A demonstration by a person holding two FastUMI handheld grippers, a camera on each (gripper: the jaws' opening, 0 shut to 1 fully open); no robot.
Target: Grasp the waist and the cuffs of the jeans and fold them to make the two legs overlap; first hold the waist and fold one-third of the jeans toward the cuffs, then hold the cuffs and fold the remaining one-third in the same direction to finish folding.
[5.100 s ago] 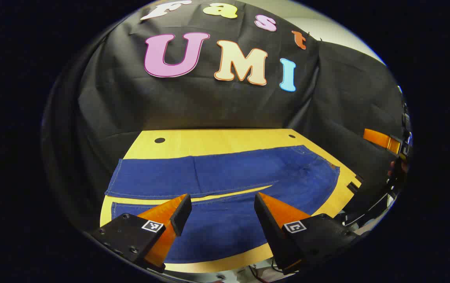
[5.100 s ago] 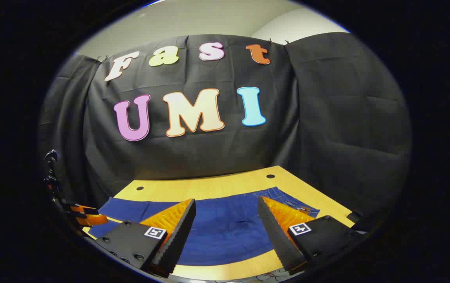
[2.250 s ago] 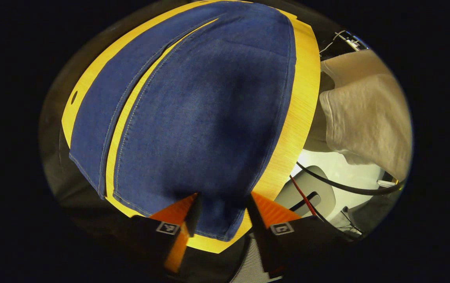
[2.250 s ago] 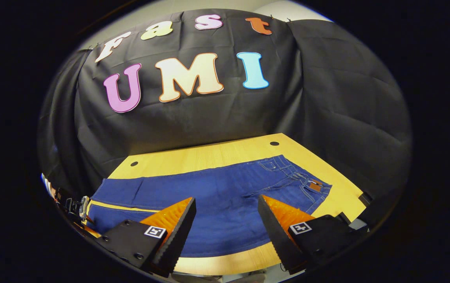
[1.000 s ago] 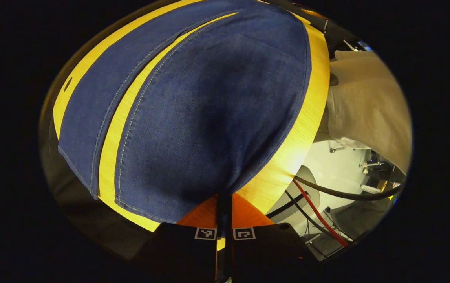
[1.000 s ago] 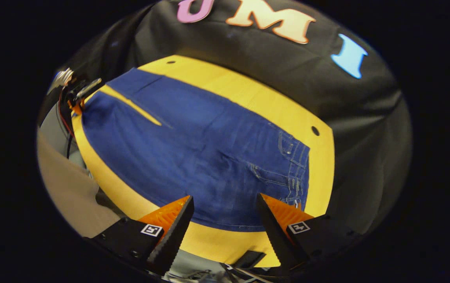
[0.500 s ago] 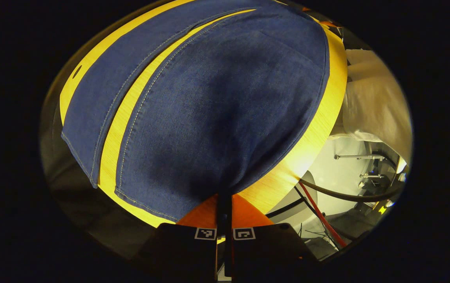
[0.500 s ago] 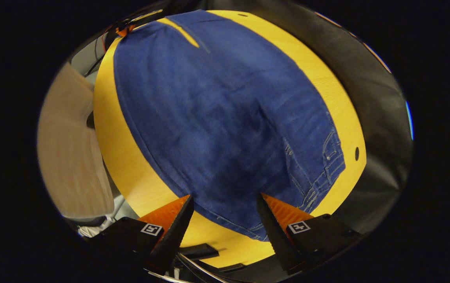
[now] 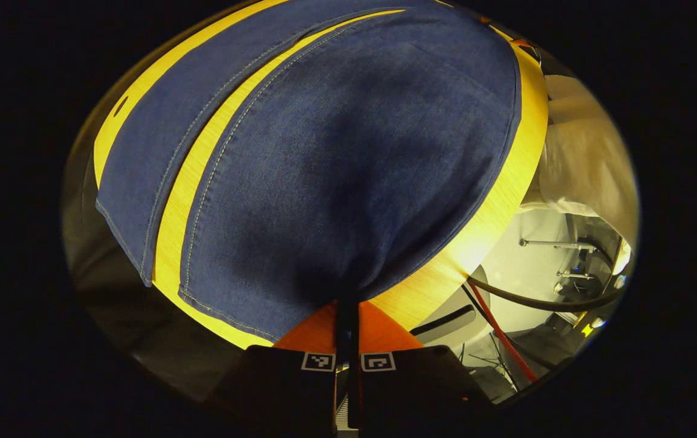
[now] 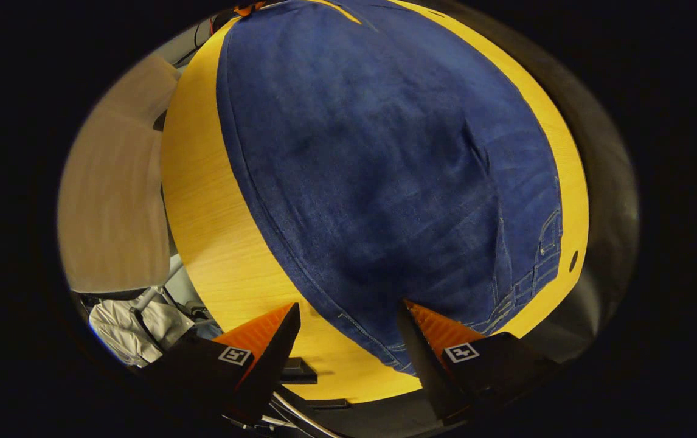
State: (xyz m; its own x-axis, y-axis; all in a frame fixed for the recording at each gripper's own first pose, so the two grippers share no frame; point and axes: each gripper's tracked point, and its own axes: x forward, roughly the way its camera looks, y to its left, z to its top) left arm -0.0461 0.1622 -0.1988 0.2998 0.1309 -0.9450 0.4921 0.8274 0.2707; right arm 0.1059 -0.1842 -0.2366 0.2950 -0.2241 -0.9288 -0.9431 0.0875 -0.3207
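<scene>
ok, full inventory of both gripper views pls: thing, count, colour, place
jeans: 1, dark blue denim, spread flat along the table, the two legs apart with a strip of table between them, waistband toward the right gripper's end
table: 1, yellow wood grain, under the jeans, small dark holes near its far edge
cables: several, black and red, below the table edge, in the left gripper view
person's clothing: pale beige, beside the table's near edge
left gripper: 1, orange fingers on a black body, shut on the near leg's edge close to the cuff
right gripper: 1, orange fingers on a black body, open, over the waist corner at the table's near edge
</scene>
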